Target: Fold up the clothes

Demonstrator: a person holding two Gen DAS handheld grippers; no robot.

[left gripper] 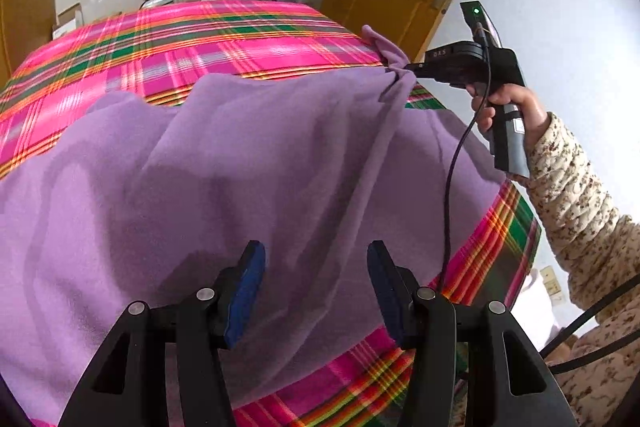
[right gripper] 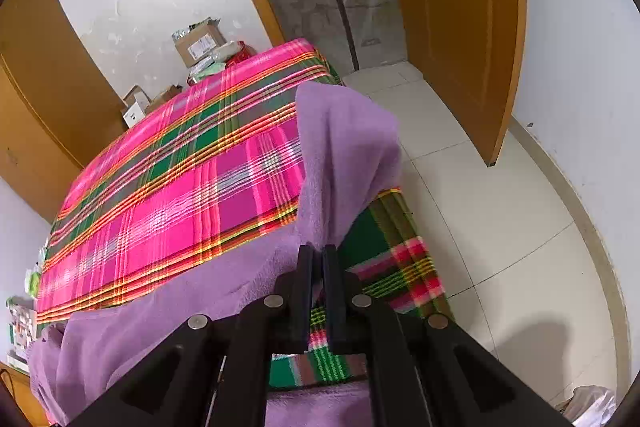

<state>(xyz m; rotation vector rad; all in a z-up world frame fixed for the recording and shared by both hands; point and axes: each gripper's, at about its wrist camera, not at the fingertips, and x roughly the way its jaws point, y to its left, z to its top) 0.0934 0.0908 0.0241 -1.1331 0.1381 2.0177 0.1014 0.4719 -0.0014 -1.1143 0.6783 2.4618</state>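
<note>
Soft, limp purple garment [left gripper: 248, 163] drapes the bed's [left gripper: 224, 39] right edge; right hand-held gripper [right gripper: 319, 259] pinches its corner, left hand-held gripper [left gripper: 316, 291] spread; grip hems.

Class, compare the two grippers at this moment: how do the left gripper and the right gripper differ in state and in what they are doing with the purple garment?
The left gripper is open, its blue-padded fingers spread above the purple garment and gripping nothing; the right gripper is shut on a bunched edge of it. The left one is over the garment's broad middle; the right one holds cloth at the edge of the plaid sheet. Both are black, two-fingered and hand-held.
</note>
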